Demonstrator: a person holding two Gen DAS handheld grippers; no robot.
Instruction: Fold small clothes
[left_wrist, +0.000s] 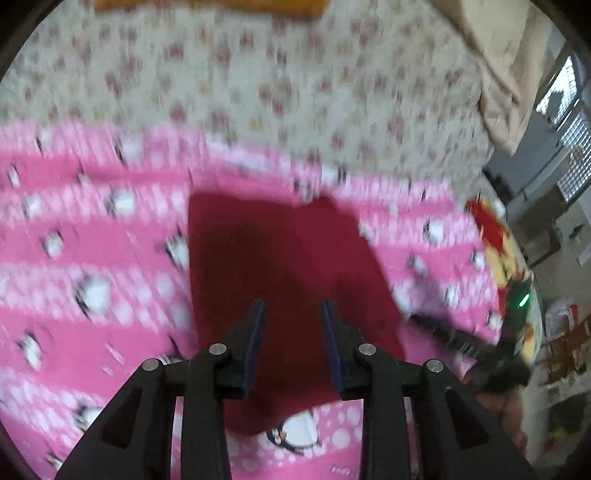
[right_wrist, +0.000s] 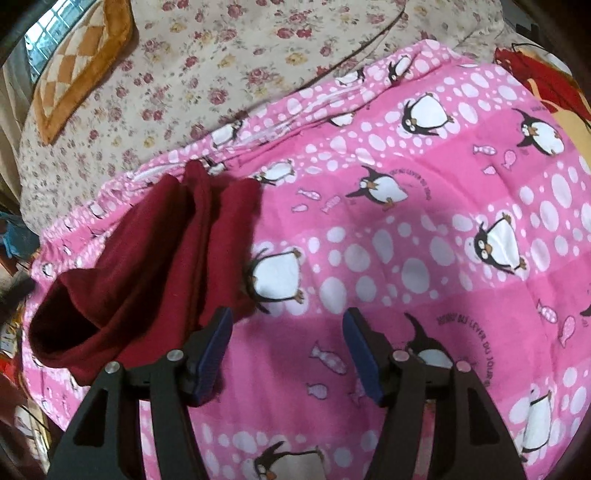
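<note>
on pink penguin blanket (right_wrist: 424, 229), "du jour" lettering, red garment (right_wrist: 155, 266)

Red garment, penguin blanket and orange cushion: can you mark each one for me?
Red garment (right_wrist: 159, 266): right wrist view, on the middle of its folded cloth.
Penguin blanket (right_wrist: 424, 236): right wrist view, on a bare pink part right of the garment.
Orange cushion (right_wrist: 79, 70): right wrist view, on its checked face, upper left.

pink penguin blanket (right_wrist: 406, 229), floral sheet (right_wrist: 207, 74), orange checked cushion (right_wrist: 77, 70)
</note>
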